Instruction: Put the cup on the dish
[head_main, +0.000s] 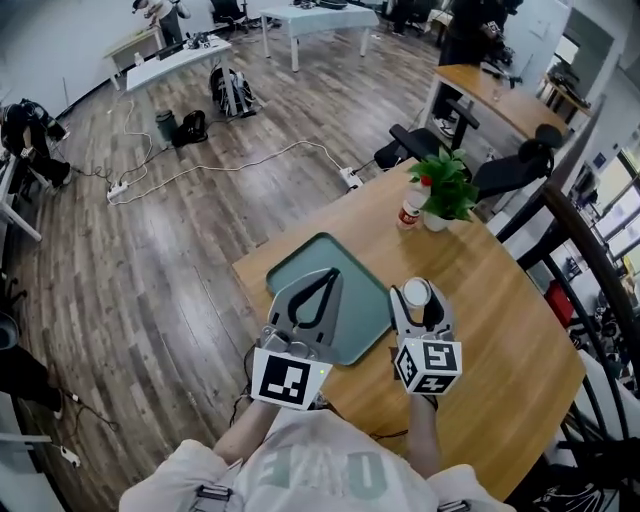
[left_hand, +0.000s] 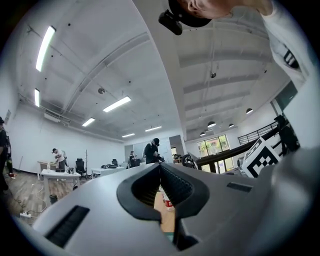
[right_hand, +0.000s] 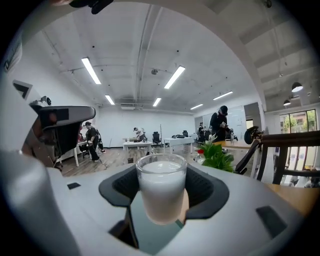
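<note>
Head view, largest item first.

Table (head_main: 500, 300): wood top with a rounded edge, carrying everything below. The person stands at its 6 o'clock edge.

Dish (head_main: 368, 300): a flat green tray with rounded corners, lying toward 9 o'clock on the table. It is bare, so the cup could land anywhere on it.

Left gripper (head_main: 330, 272): hangs over the middle of the dish, jaws closed tip to tip. The left gripper view shows nothing caught between them. I judge it idle, though parked there it may crowd the landing spot.

Right gripper (head_main: 419, 303): at 3 o'clock of the dish, just past its rim. The jaws are clamped on the cup from both sides at mid-height, a grip that keeps it upright.

Plant (head_main: 445, 188): green, in a small white pot at 12 o'clock on the table, well apart from the work.

Cup (head_main: 415, 291): clear glass, upright, looking milky white nearly to the brim, and not yet on the dish. The right gripper view shows green tray at its 7 o'clock and wood at its 4 o'clock, so it sits at the rim line. Whether its base is clear of the table I cannot tell. Being so full, it likely wants a slow, level carry toward 9 o'clock.

Bottle (head_main: 410, 207): small, red-labelled, just beside the plant pot at its 9 o'clock.
</note>
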